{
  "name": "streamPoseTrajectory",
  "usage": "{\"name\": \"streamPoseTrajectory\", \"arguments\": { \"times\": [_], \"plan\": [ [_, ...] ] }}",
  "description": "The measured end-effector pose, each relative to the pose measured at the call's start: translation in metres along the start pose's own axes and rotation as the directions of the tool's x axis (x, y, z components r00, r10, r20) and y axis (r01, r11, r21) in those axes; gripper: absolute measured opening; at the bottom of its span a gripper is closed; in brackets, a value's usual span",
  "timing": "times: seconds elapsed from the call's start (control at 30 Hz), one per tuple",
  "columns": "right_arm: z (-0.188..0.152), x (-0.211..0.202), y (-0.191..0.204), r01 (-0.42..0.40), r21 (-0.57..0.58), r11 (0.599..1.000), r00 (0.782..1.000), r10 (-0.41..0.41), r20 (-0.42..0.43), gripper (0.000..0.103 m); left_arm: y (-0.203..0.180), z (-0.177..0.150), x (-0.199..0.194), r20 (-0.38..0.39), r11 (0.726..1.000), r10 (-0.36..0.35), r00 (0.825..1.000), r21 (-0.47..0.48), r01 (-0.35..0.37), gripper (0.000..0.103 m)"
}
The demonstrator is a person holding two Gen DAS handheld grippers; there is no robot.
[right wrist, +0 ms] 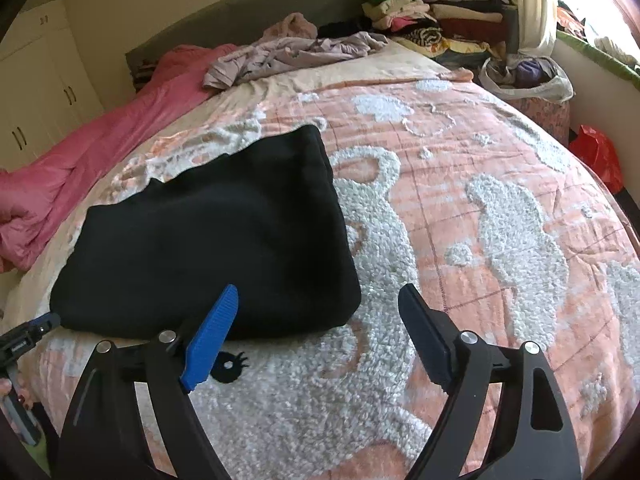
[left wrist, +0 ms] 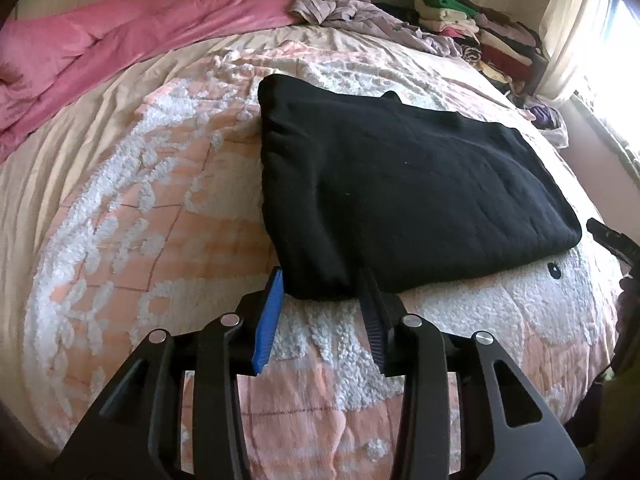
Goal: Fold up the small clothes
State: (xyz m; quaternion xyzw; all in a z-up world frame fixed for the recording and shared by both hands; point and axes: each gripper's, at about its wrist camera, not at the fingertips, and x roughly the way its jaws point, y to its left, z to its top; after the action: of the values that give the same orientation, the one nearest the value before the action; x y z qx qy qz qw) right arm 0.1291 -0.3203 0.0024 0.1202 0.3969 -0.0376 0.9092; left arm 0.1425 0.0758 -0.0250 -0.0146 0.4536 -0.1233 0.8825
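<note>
A black garment, folded into a thick rectangle, lies flat on the pink and white bedspread. My left gripper sits at its near left corner. The corner lies between the blue finger and the black finger, and the cloth looks slack rather than pinched. My right gripper stands wide open at the garment's near right corner with only bedspread between its fingers. Its blue finger overlaps the garment's near edge. Each gripper shows at the edge of the other's view.
A crumpled pink duvet runs along the bed's left side. A heap of lilac clothes lies near the grey headboard. Stacks of folded clothes stand at the far right, with a white bag and a red bag beside the bed.
</note>
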Motion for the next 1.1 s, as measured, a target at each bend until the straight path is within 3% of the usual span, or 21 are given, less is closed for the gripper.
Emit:
{"name": "streamPoseTrajectory", "arguments": {
  "times": [0.07,0.17,0.33,0.47,0.53,0.57,0.77,0.87,1.07,1.1],
  "plan": [
    [-0.001,-0.003,0.003,0.007,-0.007,1.000,1.000,-0.007,0.009,0.088,-0.001,-0.001,-0.003,0.003,1.000,0.000,1.000,0.002,0.000,0.031],
    [-0.002,-0.008,0.006,0.005,-0.013,1.000,1.000,-0.005,0.019,0.089,-0.003,-0.002,-0.008,0.009,1.000,0.008,1.000,0.014,-0.008,0.032],
    [-0.008,-0.012,0.013,-0.008,-0.024,1.000,1.000,0.009,0.018,0.090,-0.007,-0.004,-0.019,0.025,1.000,0.011,1.000,0.026,-0.012,0.044],
    [-0.012,-0.016,0.018,-0.021,-0.032,0.999,1.000,0.021,0.016,0.090,-0.011,-0.005,-0.027,0.037,0.999,0.009,0.999,0.035,-0.010,0.048],
    [-0.014,-0.019,0.021,-0.029,-0.038,0.999,0.999,0.029,0.018,0.090,-0.012,-0.005,-0.032,0.046,0.999,0.011,0.999,0.035,-0.013,0.066],
    [-0.015,-0.020,0.022,-0.031,-0.040,0.999,0.999,0.032,0.019,0.090,-0.014,-0.005,-0.034,0.052,0.999,0.014,0.999,0.038,-0.016,0.069],
    [-0.018,-0.032,0.030,-0.045,-0.057,0.997,0.999,0.046,0.028,0.090,-0.016,-0.006,-0.049,0.078,0.999,0.008,0.997,0.046,-0.012,0.076],
    [-0.020,-0.039,0.039,-0.052,-0.079,0.995,0.998,0.055,0.036,0.090,-0.016,-0.007,-0.057,0.093,0.999,0.011,0.996,0.041,-0.015,0.086],
    [-0.022,-0.055,0.063,-0.080,-0.141,0.987,0.994,0.089,0.060,0.090,-0.015,-0.007,-0.071,0.120,0.999,0.021,0.993,0.040,-0.025,0.089],
    [-0.022,-0.058,0.070,-0.084,-0.156,0.984,0.993,0.095,0.064,0.090,-0.015,-0.007,-0.074,0.126,0.999,0.024,0.992,0.039,-0.029,0.094]
  ]
}}
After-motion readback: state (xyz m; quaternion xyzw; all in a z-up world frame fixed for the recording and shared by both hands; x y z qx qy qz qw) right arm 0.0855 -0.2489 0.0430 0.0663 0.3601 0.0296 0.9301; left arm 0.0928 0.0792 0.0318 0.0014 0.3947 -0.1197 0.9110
